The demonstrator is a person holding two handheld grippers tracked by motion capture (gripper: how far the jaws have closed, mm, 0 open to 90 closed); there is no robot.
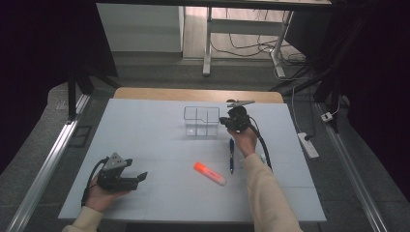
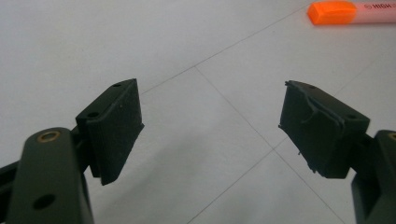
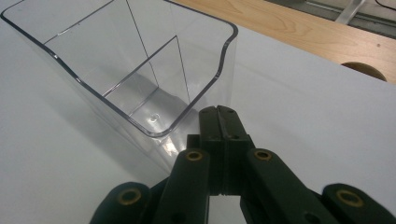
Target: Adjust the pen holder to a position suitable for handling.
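1. The clear plastic organizer (image 1: 201, 121) stands upright at the upper middle of the high view, on the white table mat (image 1: 145, 130); its inner walls split it into compartments.
2. My right gripper (image 1: 225, 121) sits just beside the organizer's right side. In the right gripper view my jaws are clenched flat together with nothing between them, close to the organizer's near rounded corner (image 3: 159, 130).
3. Below it lies a blue pen (image 1: 231, 154), and lower still an orange highlighter (image 1: 209, 173).
4. My left gripper (image 1: 141, 178) rests at the lower left of the high view, jaws released wide, holding nothing; the highlighter's orange cap (image 2: 332, 11) shows at the upper right of its own view.
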